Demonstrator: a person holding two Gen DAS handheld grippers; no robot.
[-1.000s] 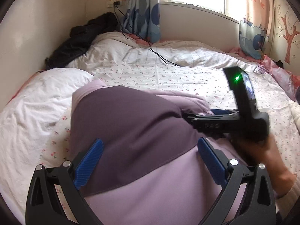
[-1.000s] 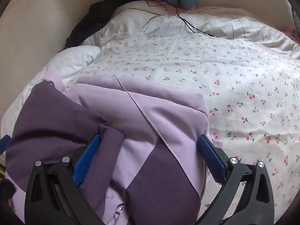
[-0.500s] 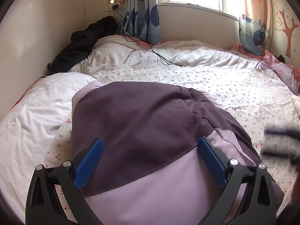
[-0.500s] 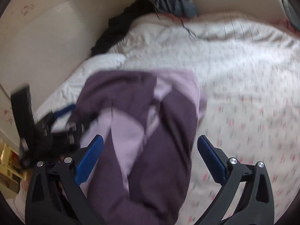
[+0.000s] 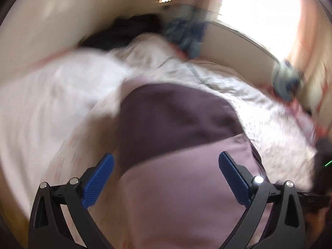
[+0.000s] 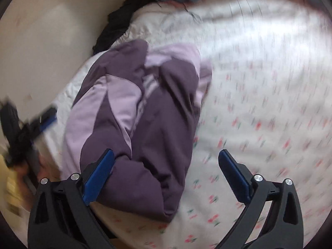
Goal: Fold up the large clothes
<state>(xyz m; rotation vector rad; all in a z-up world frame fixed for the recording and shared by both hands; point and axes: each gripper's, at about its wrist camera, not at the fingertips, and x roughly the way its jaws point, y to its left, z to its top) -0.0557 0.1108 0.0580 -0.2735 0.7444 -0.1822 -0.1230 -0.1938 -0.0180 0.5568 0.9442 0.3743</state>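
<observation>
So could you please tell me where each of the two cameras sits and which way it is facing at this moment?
Left wrist: sits on the left gripper, looks forward over the purple jacket and across the bed towards the window; its own blue-padded fingers stand open.
Right wrist: sits on the right gripper, looks down on the folded jacket; its open fingers show, and the left gripper at the left edge.
Shared: jacket, bed, and the dark clothing by the wall.
</observation>
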